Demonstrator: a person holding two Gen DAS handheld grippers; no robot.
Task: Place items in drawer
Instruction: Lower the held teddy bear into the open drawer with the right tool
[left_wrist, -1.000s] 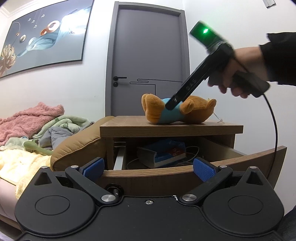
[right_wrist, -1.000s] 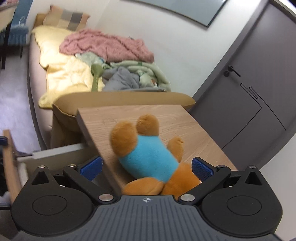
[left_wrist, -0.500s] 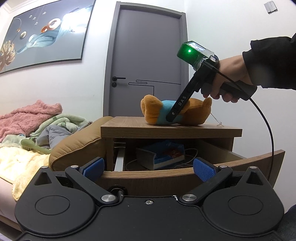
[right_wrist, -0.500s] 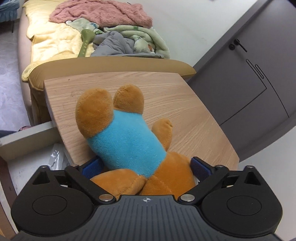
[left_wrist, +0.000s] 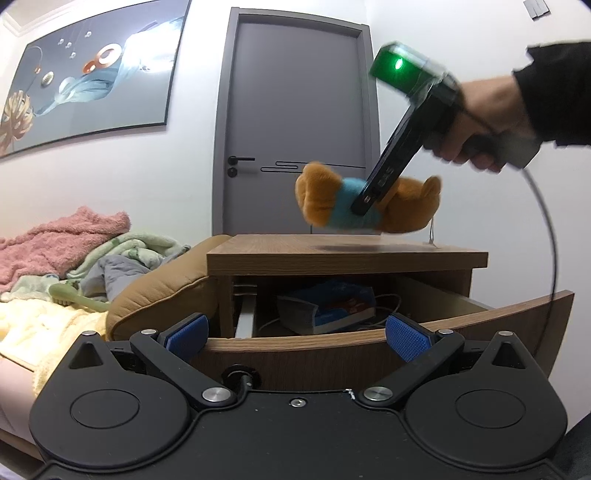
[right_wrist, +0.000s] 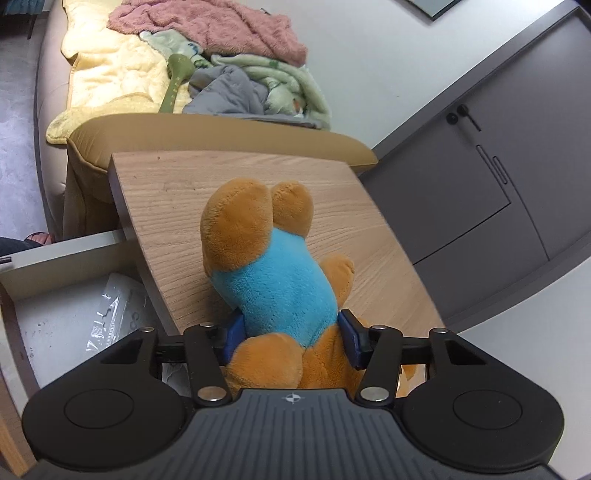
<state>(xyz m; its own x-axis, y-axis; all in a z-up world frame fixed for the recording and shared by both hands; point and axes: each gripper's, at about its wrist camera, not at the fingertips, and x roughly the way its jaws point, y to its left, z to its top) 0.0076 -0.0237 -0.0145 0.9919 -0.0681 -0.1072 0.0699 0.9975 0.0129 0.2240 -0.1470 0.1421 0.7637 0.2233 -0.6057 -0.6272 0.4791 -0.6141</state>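
Observation:
A brown plush toy in a blue shirt (right_wrist: 273, 280) is clamped at its waist by my right gripper (right_wrist: 291, 336), whose blue pads press into it. In the left wrist view the plush toy (left_wrist: 369, 203) hangs a little above the wooden nightstand top (left_wrist: 332, 254), held by the right gripper (left_wrist: 369, 199). Below the top, the drawer (left_wrist: 332, 347) stands pulled open, with a book (left_wrist: 328, 306) and cables inside. My left gripper (left_wrist: 297, 336) is open and empty, level with the drawer front.
A tan bed headboard cushion (left_wrist: 155, 299) sits just left of the nightstand, with pink, green and grey blankets (right_wrist: 229, 55) piled on the bed. A grey door (left_wrist: 295, 129) stands behind. A clear plastic bag (right_wrist: 118, 317) lies in the drawer.
My right gripper closed on the plush toy and lifted it off the nightstand top. The left gripper stayed in place, open.

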